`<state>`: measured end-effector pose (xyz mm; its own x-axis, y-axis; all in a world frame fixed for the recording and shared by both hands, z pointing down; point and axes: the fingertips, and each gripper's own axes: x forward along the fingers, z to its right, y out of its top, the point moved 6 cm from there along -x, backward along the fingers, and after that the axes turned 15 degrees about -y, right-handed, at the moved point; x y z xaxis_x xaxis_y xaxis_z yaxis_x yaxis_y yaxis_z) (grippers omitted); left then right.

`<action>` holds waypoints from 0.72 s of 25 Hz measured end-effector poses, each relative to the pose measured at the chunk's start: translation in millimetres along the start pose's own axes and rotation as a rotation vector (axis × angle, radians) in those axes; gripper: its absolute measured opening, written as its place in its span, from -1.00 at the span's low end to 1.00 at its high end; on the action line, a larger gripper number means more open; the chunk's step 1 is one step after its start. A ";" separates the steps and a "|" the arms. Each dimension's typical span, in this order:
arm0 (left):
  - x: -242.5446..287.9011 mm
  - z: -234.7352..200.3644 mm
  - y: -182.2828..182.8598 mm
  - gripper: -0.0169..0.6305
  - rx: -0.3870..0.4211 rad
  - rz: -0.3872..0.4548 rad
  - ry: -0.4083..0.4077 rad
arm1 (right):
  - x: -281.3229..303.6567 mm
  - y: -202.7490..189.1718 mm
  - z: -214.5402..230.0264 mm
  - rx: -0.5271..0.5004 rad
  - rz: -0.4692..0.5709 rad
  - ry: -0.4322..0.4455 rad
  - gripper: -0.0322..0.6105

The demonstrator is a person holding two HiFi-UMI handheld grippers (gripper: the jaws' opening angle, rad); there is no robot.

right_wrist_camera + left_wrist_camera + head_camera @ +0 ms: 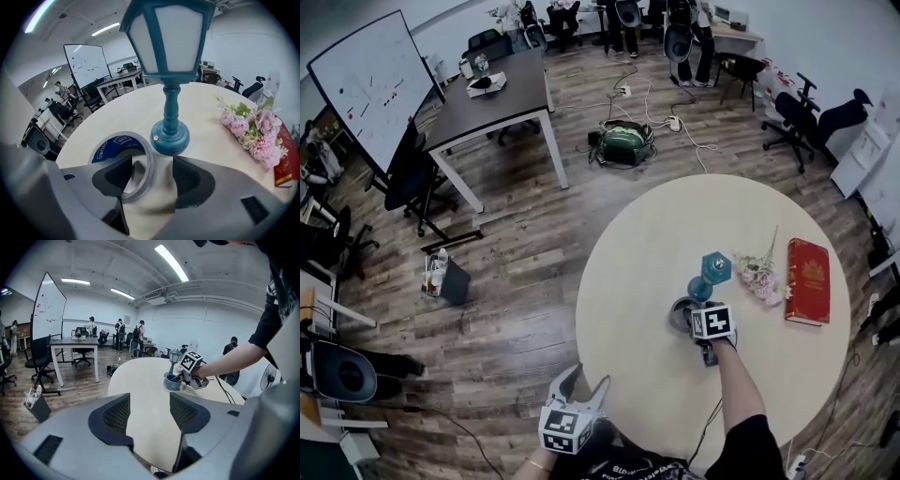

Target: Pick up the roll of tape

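One round pale table fills the lower right of the head view, and four things lie on it: one roll of tape, one teal lantern lamp, one bunch of pink flowers and one red book.

The roll of tape lies flat near the middle of the table, just beside the lamp's round foot, at the lower left of the right gripper view. Its inner core is blue with white print. One word looks like "deli", and the rest is too small to read.

The book sits at the right edge of that view, beyond the flowers. It has gold decoration on its cover, and no lettering on it can be read.

There are two grippers, each with one cube of black-and-white square markers. The right gripper points down at the roll with its jaws apart. The left-hand jaw sits inside the roll's hole and the right-hand jaw outside it, so the near wall of the roll stands between them. Bare table shows beside the right-hand jaw.

The left gripper is at the bottom edge of the head view, at the table's near rim. Its jaws are apart, with only the table top showing between them.

At the upper left of the head view stand one whiteboard, with marks too small to read, and one dark table.
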<state>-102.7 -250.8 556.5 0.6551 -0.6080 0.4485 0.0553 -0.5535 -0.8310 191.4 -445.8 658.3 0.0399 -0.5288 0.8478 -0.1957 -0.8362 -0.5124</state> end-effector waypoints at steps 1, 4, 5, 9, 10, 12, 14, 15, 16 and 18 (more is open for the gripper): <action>-0.4 -2.1 0.8 -0.07 -0.001 0.001 0.005 | -0.1 0.3 0.3 -0.009 -0.003 -0.006 -0.05; -0.7 -2.8 1.3 -0.07 0.003 -0.002 0.005 | -1.6 -0.5 3.0 -0.034 -0.003 -0.043 -0.35; -0.2 -1.5 0.9 -0.07 0.004 -0.002 0.002 | -1.8 -0.8 3.5 -0.041 0.000 -0.049 -0.37; 1.7 3.9 -3.4 -0.07 0.002 -0.010 -0.001 | -1.5 -1.1 3.4 -0.054 0.005 -0.065 -0.66; 1.2 4.7 -3.9 -0.07 0.002 -0.013 -0.001 | -1.6 -1.0 3.4 -0.054 0.002 -0.068 -0.66; -1.2 4.7 -4.0 -0.07 0.006 -0.022 0.000 | -2.1 0.2 1.9 -0.050 -0.009 -0.065 -0.66; -3.2 4.9 -5.3 -0.07 0.014 -0.036 -0.002 | -3.8 0.7 -0.6 -0.042 -0.019 -0.069 -0.67; -3.2 6.6 -6.4 -0.07 0.015 -0.040 -0.004 | -5.4 0.2 -0.6 -0.040 -0.019 -0.077 -0.67; -2.8 8.9 -7.3 -0.07 0.013 -0.038 -0.005 | -7.4 -0.3 0.0 -0.039 -0.015 -0.087 -0.68; -2.2 12.9 -8.5 -0.07 0.012 -0.028 -0.005 | -11.8 0.6 0.4 -0.038 0.007 -0.103 -0.68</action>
<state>-94.9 -237.3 558.4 0.6570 -0.5894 0.4700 0.0826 -0.5635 -0.8220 191.2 -440.1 647.9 0.1389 -0.5483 0.8247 -0.2337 -0.8274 -0.5107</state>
